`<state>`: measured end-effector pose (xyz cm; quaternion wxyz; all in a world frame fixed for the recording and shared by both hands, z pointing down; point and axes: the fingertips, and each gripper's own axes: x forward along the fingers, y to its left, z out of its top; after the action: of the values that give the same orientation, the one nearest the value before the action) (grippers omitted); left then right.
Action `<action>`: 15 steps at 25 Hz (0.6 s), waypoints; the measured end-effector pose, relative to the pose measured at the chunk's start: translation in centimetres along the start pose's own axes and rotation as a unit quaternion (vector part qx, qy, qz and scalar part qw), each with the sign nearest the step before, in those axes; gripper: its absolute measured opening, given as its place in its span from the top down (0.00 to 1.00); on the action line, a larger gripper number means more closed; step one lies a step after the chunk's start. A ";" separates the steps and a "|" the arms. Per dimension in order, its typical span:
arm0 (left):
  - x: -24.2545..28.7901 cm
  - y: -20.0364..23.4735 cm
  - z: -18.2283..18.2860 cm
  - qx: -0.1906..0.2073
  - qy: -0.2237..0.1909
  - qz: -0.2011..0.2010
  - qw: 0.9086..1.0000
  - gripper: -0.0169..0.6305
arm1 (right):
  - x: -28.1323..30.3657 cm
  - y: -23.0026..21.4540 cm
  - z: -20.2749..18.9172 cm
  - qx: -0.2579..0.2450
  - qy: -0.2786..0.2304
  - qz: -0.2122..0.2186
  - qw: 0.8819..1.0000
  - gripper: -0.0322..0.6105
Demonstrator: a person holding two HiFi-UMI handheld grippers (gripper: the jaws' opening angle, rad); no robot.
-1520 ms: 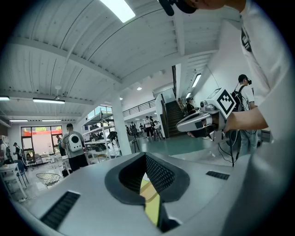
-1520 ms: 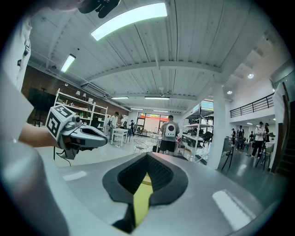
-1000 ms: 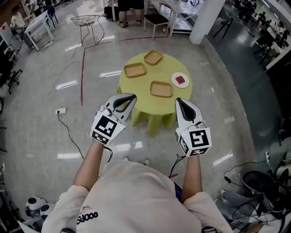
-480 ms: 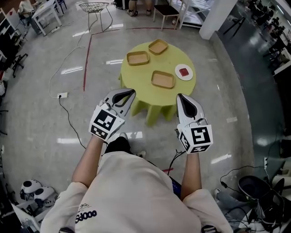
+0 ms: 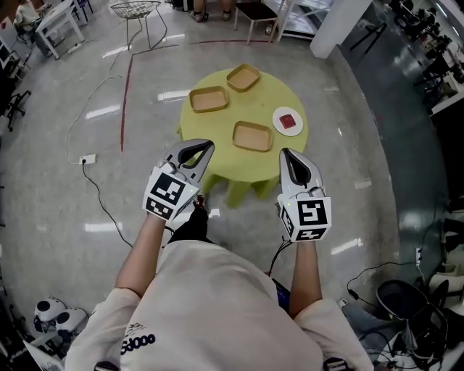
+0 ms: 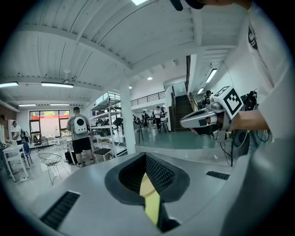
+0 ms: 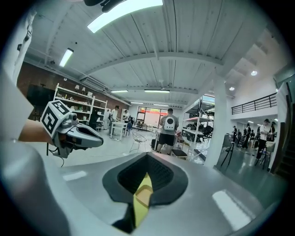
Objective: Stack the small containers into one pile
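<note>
Three shallow wooden containers lie apart on a round yellow-green table (image 5: 217, 156): one at the back left (image 5: 209, 98), one at the back (image 5: 243, 77), one nearer me (image 5: 253, 136). My left gripper (image 5: 205, 147) hovers over the table's near left edge, shut and empty. Over the near right edge, just right of the nearest container, hangs my right gripper (image 5: 288, 154), also shut and empty. In the left gripper view the left gripper (image 6: 146, 159) shows only a thin slit with the yellow table behind it. The right gripper (image 7: 147, 161) looks the same in its own view.
A white plate (image 5: 288, 122) with a red piece on it sits at the table's right. On the floor lie a power strip (image 5: 85, 159) with its cable, and more cables at bottom right. A wire stool (image 5: 135, 9), a chair (image 5: 257, 11) and a pillar (image 5: 333, 22) stand beyond the table.
Both grippers have come forward and down, from short of the table to over its near edge. The table now sits a little further left in the head view. The jaws stayed shut.
</note>
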<state>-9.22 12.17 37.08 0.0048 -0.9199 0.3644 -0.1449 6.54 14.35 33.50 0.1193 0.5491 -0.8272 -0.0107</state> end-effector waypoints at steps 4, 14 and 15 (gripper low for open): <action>4.6 3.0 0.0 0.001 0.000 -0.015 1.000 0.97 | 4.0 -2.4 0.0 -0.005 0.008 -0.017 1.000 0.93; 13.6 9.7 -0.8 -0.008 0.013 -0.049 0.999 0.97 | 13.5 -6.9 -1.3 0.017 0.044 -0.040 0.998 0.93; 14.2 10.3 -1.0 -0.013 0.012 -0.053 0.998 0.97 | 14.4 -7.1 -1.5 0.018 0.049 -0.041 0.998 0.93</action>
<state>-6.59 -4.84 40.57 -0.0190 -0.9360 0.3173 -0.1513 8.01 -1.40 36.55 0.1490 0.5846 -0.7971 0.0258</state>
